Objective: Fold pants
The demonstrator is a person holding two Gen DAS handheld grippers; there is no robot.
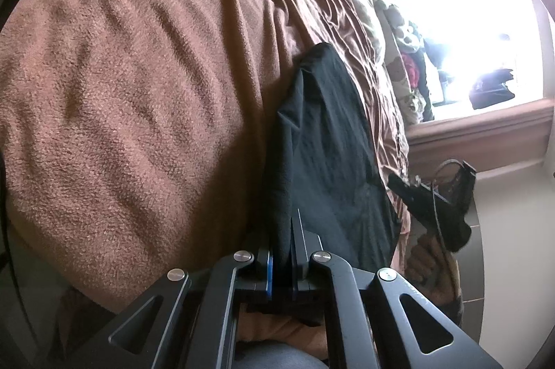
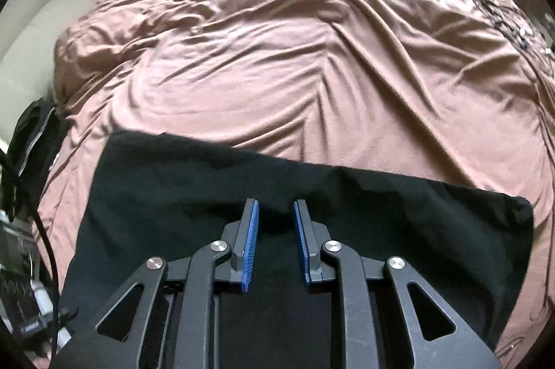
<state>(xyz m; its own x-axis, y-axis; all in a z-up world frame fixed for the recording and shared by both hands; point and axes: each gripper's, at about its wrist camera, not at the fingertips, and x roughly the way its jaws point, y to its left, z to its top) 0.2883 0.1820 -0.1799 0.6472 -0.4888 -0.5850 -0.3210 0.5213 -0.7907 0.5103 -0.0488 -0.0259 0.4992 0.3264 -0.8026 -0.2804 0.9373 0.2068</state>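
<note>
- A brown blanket (image 2: 295, 63) fills most of both views, wrinkled all over.
- The black pants (image 2: 194, 181) lie flat on it across the lower half of the right wrist view; in the left wrist view they run up the middle of the frame from the bottom.
- A bright window (image 1: 461, 32) sits at upper right of the left wrist view.
- The left gripper (image 1: 282, 226), bottom centre, is clamped on a bunched edge of the pants.
- The right gripper (image 2: 275, 212), bottom centre, has its jaws apart over the pants, with nothing pinched between its blue pads (image 2: 250, 244).
</note>
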